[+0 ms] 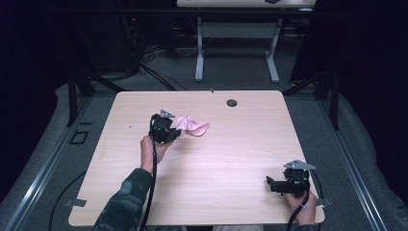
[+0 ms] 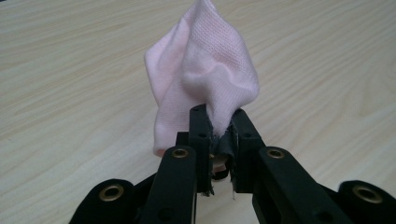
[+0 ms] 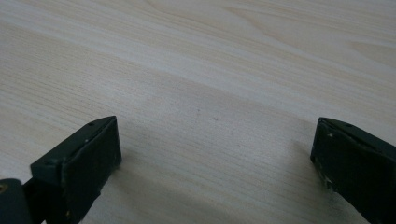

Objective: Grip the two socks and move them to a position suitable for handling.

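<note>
A small pale pink cloth (image 1: 193,126) lies bunched on the light wooden table (image 1: 231,159), left of the middle. My left gripper (image 1: 176,133) is shut on its near edge, and in the left gripper view the pink cloth (image 2: 205,79) rises in a crumpled peak from between the closed tips of my left gripper (image 2: 218,122). My right gripper (image 1: 269,184) rests low near the table's front right corner, held by a hand. In the right gripper view my right gripper (image 3: 215,149) stands wide open over bare wood, nothing between its fingers.
A round cable hole (image 1: 232,102) sits near the table's far edge. Beyond the table stand a white table frame (image 1: 199,57) and black stands on a grey floor. Cables trail from both grippers toward the front edge.
</note>
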`<state>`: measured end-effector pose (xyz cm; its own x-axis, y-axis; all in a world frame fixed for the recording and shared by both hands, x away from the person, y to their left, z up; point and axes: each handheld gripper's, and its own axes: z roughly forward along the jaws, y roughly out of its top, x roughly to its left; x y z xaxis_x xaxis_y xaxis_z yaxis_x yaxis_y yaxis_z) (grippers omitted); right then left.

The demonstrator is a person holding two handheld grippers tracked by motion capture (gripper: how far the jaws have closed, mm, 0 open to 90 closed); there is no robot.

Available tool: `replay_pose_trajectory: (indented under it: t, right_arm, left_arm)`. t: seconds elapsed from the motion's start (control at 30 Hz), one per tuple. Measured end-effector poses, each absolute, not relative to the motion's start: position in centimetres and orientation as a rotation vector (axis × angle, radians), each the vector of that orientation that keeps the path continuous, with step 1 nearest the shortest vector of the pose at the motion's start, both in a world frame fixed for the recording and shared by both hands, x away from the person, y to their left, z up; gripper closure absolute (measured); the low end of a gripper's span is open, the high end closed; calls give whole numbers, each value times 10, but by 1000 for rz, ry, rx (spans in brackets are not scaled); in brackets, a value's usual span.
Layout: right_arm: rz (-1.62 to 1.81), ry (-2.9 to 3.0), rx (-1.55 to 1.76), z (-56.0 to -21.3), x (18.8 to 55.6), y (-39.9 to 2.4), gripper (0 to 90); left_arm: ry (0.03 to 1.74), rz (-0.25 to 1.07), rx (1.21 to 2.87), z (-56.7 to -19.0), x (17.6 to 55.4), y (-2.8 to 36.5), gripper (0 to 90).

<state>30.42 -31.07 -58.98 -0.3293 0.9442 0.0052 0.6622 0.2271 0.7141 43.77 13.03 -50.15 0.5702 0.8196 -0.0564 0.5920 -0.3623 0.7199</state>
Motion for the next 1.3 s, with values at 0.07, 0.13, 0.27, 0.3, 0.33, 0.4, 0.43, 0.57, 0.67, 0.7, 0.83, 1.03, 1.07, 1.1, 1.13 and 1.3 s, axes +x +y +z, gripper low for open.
replay_pose_trajectory:
  t: [0.07,0.13,0.27,0.3,0.33,0.4,0.43,0.57,0.67,0.7,0.83,1.03,1.07,1.1,1.13,1.3]
  right_arm:
    - [876,2074,1478,-590,304,-311,12]
    - [875,2074,1479,-590,304,-311,12]
    - [875,2073,1479,-590,304,-311,13]
    - [875,2073,1479,-590,304,-311,13]
    - [875,2073,1479,-590,304,-311,14]
    - [875,2072,1479,-590,304,-311,14]
    - [874,2072,1479,-590,304,-311,15]
    - [874,2071,1480,-590,304,-311,17]
    - [875,2069,1480,-590,304,-311,19]
    - [874,2070,1480,-590,304,-311,19]
    - [875,2069,1480,-590,304,-311,20]
    - [876,2070,1480,-590,304,-311,22]
    - [876,2070,1480,-590,304,-311,22]
    - [876,2070,1480,-590,304,-311,22]
    - [876,2070,1480,-590,304,-311,22]
    - [876,2069,1481,-590,304,-311,24]
  left_arm:
    - [1098,409,2088,-498,429,129,822]
    - [1076,398,2098,-496,419,128,822]
    - [1026,390,2108,-491,399,123,821]
    - [1013,392,2108,-490,394,121,820]
    - [999,376,2115,-489,389,121,820]
    - [982,364,2114,-489,379,118,820]
    - [970,359,2124,-489,375,117,820]
    - [935,345,2156,-493,358,109,818]
    - [919,324,2181,-497,347,102,817]
    - [917,320,2184,-499,344,100,817]
    - [879,273,2232,-510,327,87,816]
    - [859,187,2255,-526,303,80,815]
    - [855,178,2261,-528,299,80,815]
    - [849,171,2270,-530,295,79,815]
    - [847,163,2273,-533,292,78,814]
    - [854,107,2303,-551,286,76,810]
